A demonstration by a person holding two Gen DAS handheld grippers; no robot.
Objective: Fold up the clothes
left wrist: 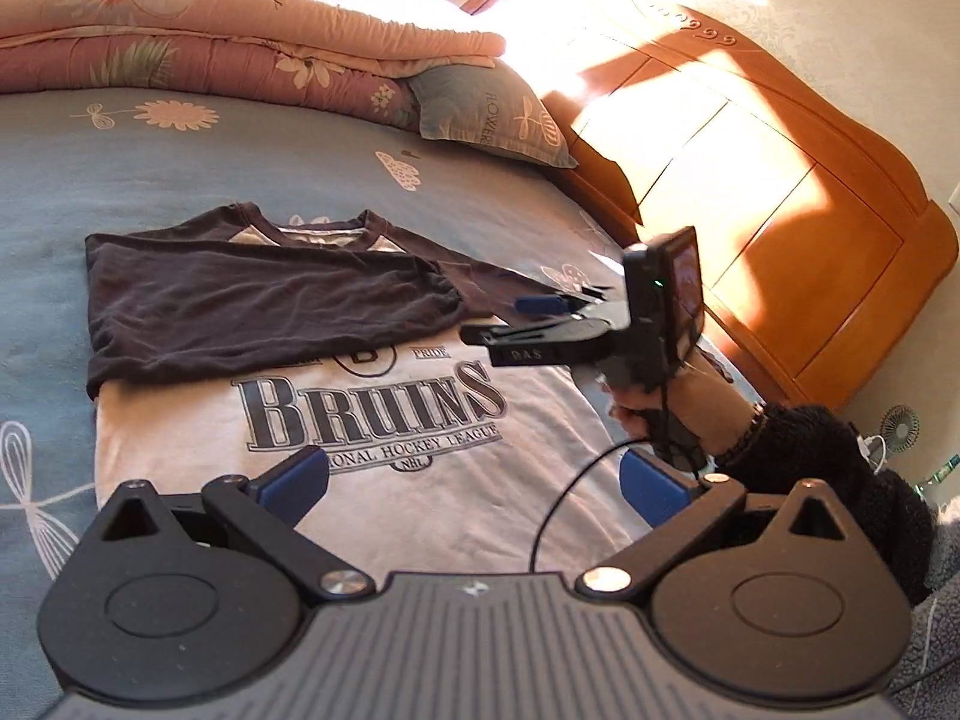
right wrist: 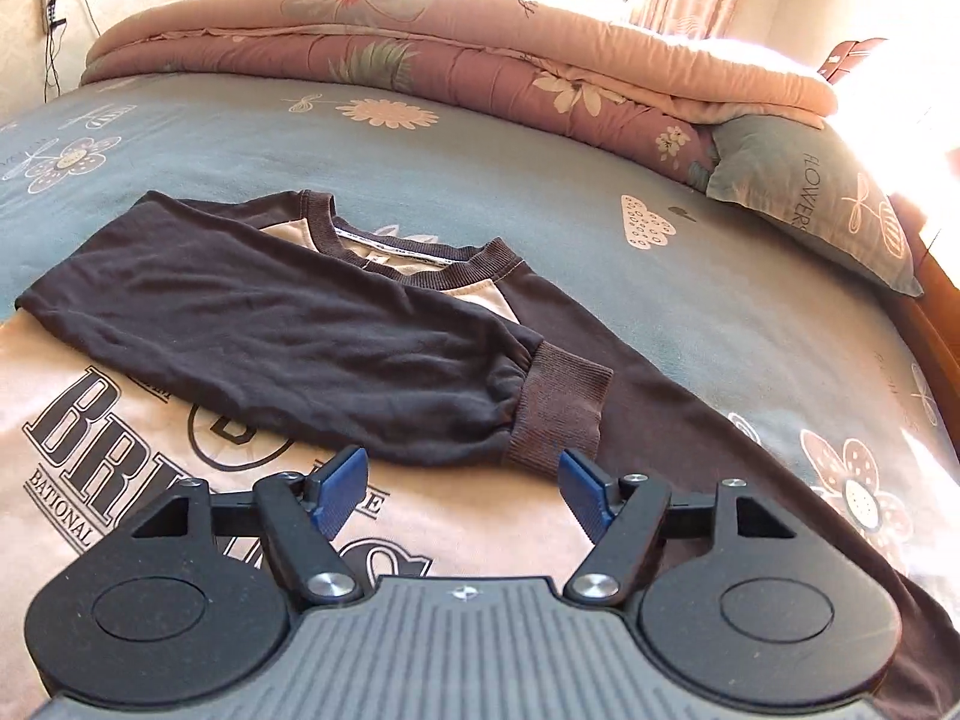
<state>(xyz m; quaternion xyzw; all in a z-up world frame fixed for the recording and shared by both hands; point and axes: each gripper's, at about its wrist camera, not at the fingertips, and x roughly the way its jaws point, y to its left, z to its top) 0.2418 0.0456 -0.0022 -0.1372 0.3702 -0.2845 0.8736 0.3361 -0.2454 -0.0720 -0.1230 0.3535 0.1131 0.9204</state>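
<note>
The sweatshirt [left wrist: 336, 420] lies flat on the bed, filling the middle of my left wrist view and the lower left of my right wrist view. Its pale front carries the print "BRUINS" with a hockey league line under it. One dark sleeve [right wrist: 288, 354] is folded across the chest, and its ribbed cuff [right wrist: 558, 414] sits just above the gap of my right tongs [right wrist: 462, 489]. The other dark sleeve [right wrist: 690, 420] runs out to the right, flat on the bedsheet [right wrist: 480, 168]. The dark collar [right wrist: 414, 252] is at the far edge of the garment.

My right tongs stand wide, blue pads [right wrist: 339, 486] apart and nothing between them, just above the printed front. In the left wrist view I see them from the side at centre right, so there I cannot tell their spread; a hand [left wrist: 672, 402] in a dark fuzzy sleeve grips their handle. My left tongs [left wrist: 474, 489] stand wide as well, empty, over the lower part of the print.

The bedsheet is blue-grey with flowers. A folded pink floral quilt [right wrist: 450, 42] lies along the top of both views, with a pillow [right wrist: 822, 198] marked "FLOWERS" at its right end. A wooden headboard [left wrist: 780, 180] fills the upper right of the left view, sunlit.
</note>
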